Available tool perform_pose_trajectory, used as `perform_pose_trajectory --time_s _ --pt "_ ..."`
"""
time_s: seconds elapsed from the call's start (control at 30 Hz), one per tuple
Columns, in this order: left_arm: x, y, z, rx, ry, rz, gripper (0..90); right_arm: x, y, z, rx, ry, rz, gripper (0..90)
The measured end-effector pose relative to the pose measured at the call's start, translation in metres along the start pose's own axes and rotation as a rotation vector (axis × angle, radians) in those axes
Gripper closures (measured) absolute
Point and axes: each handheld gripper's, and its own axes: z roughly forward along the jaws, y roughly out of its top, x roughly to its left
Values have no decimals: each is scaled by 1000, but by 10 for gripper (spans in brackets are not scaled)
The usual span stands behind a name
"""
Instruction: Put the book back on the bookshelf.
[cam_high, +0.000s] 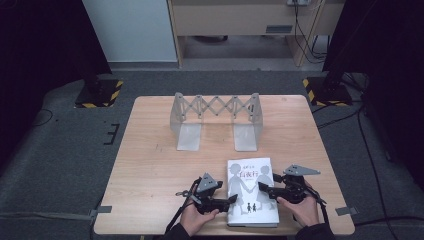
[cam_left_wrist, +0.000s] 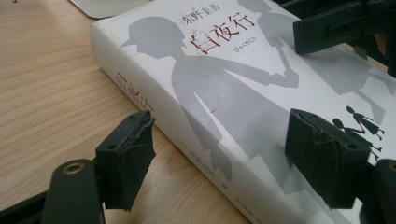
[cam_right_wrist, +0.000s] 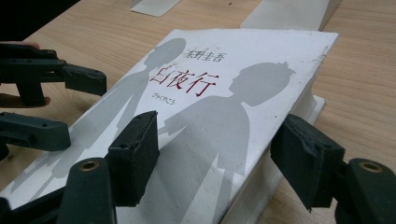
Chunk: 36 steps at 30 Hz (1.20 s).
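White book flat on wooden table, cover up, near front edge, right of centre; grey silhouettes of two figures holding hands plus red title characters on cover, small black figures lower down. Thick block, spine on its left side as seen from above, printed spine text readable in left gripper view. Left gripper held in left hand, at book's left edge, jaws spread wide, nothing clamped; in left gripper view one pad down beside spine over bare table, other pad over cover near the small black figures, spine edge between them; contact with book not clear. Right gripper held in right hand, at book's right edge, grey three-cornered plate on top, jaws also wide apart, nothing held; in right gripper view one pad over cover, other pad off the right-hand page edge, straddling that edge; cover there looks slightly raised off the page block, touching or not cannot tell. Opposite gripper's black jaws visible at far side of book in each gripper view. Both grippers facing inward toward each other across the book. Grey metal expanding bookend rack upright toward back of table, scissor lattice between two end plates, two flat feet pointing forward, well apart from book, nothing in it. Dark carpet floor around table, two stand bases with yellow-black striped edges behind table corners, cables on the right
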Motion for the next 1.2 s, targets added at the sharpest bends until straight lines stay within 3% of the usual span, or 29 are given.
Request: perform_pose_trajectory --time_s 0.13,0.3,0.47,0.73,0.87,1.07,1.2 --pt "-1 0 1 -9 -10 -5 228 -1 3 -2 -15 8 -9 364" --pt "0 1 -2 -20 -15 -10 228 3 9 -7 -133 56 -2 390" --pt "0 2 -3 -16 -14 -9 226 8 14 -7 -157 67 -18 385" --pt "0 1 -2 -10 -12 -9 223 3 9 -4 -79 74 3 423" --pt "0 2 -3 -7 -15 -8 221 4 10 -8 -75 101 16 441" --pt "2 2 -4 2 -13 -5 219 3 12 -13 -35 113 -4 464" --pt "2 2 -4 3 -13 -5 214 0 13 -16 -38 127 21 446"
